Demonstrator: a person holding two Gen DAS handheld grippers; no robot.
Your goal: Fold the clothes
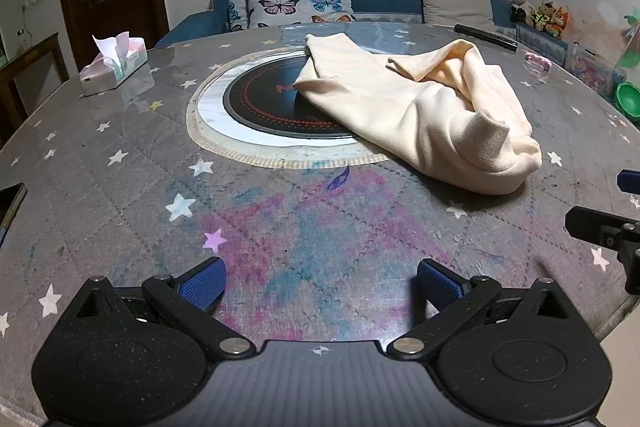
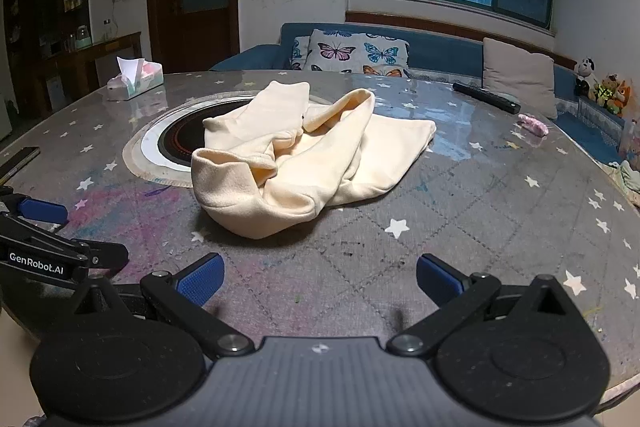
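Cream garment (image 2: 296, 159) in a crumpled heap on the round counter (image 2: 500, 211), partly over the dark round plate (image 2: 176, 141) set in the middle. Hard to tell what kind of clothing: folds hide its shape, and only one flat end (image 1: 332, 45) pokes out toward the sofa (image 2: 440, 49). Part of the round plate hidden under the cloth, so its red letters (image 1: 285, 89) cut off and not readable.

Left hand-held gripper (image 1: 320, 285) low over the near side of the counter, jaws wide apart, nothing between them, well short of the garment. Right hand-held gripper (image 2: 320, 281) the same: jaws spread, empty, near the heap but not touching it. From the left wrist view, only a black and blue bit of the right hand-held gripper at the right edge; from the right wrist view, only a piece of the left one at the left edge, the rest cut off.

Tissue box (image 1: 114, 69) far off on the left side. Dark long thing (image 2: 486, 98) near the far rim, too small to name. Small pink lump (image 2: 534, 125) beside it, blurry. Phone-like flat thing (image 2: 20, 157) at the left edge, mostly out of frame. Stuffed toys (image 2: 604, 91) past the counter, tiny and unclear.
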